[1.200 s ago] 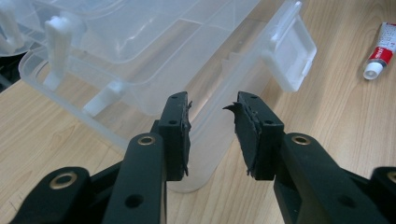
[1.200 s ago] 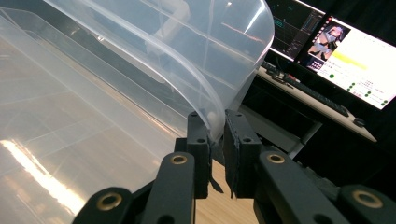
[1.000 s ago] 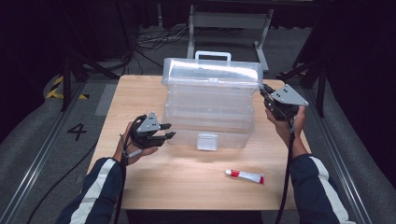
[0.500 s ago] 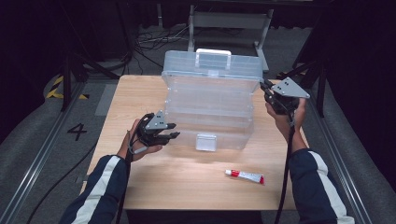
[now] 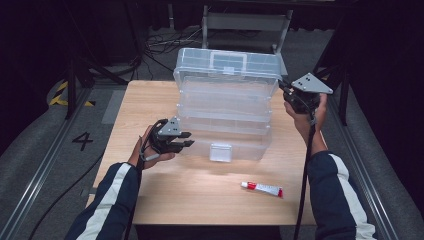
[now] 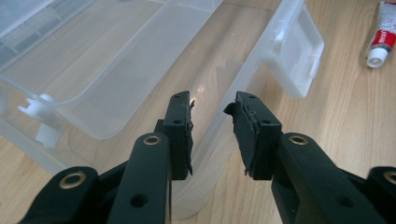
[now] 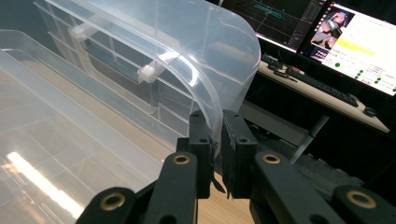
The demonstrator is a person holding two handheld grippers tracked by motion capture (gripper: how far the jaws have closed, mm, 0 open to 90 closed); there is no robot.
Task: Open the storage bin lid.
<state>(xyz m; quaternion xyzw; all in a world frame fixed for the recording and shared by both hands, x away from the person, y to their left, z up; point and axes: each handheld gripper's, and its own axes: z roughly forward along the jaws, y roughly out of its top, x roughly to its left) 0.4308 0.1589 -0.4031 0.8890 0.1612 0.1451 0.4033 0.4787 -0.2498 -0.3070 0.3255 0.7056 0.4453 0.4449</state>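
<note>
Clear plastic box (image 5: 225,117) stands mid-table, its long axis running across, lid (image 5: 226,65) raised toward the far side. At the box's right end the right gripper (image 5: 286,90) pinches the lid's edge, jaws nearly together on the thin wall. At the box's near left corner the left gripper (image 5: 186,141) has just been closing; its jaws straddle the base's front wall without pressing it. A tube (image 5: 262,188) lies near of the box.
</note>
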